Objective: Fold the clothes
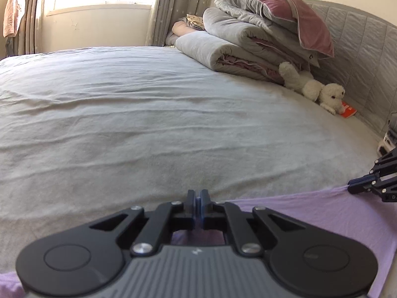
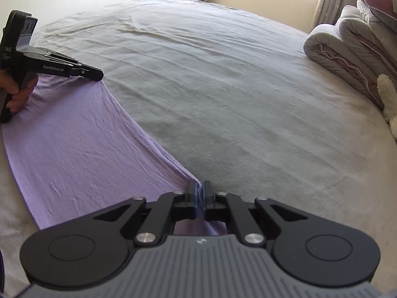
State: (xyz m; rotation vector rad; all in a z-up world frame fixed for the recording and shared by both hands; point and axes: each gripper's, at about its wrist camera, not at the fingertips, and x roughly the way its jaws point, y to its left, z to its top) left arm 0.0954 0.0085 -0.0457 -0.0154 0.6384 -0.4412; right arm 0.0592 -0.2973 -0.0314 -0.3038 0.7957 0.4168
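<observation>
Left gripper [image 1: 198, 195] fingers: clenched on the far edge of the lilac garment [image 2: 82, 149]. In the right wrist view the tips meet the cloth at its far-left corner, where the fabric bunches.
Right gripper [image 2: 200, 186] fingers: clenched on the same edge at its other corner. Gathered pleats run from the cloth straight into the pinch.
Garment position: flat on the near side of the bed [image 2: 223, 74], lying on the grey sheet, with its far edge stretched taut between the two grippers.
Person: a hand [image 2: 15, 94] grips the left gripper's handle, low over the cloth.
Step in hand (judgement): both corners secured, ready to lift and carry the edge over for a fold.
Technique: raise both corners together and level. Keep the edge taut so that no sag forms. Lay it square on the opposite edge before releasing.
Risk: thin cloth may slip from a shallow pinch, and uneven lifting will skew the fold.
Surroundings: folded quilts [image 1: 235, 42] and a plush toy [image 1: 315, 87] sit well apart at the headboard [image 1: 359, 49].
Hidden: the garment's near edge lies under the gripper bodies and is cut off. Its type, sleeves and collar cannot be made out. How deep the pinch goes is not visible.
</observation>
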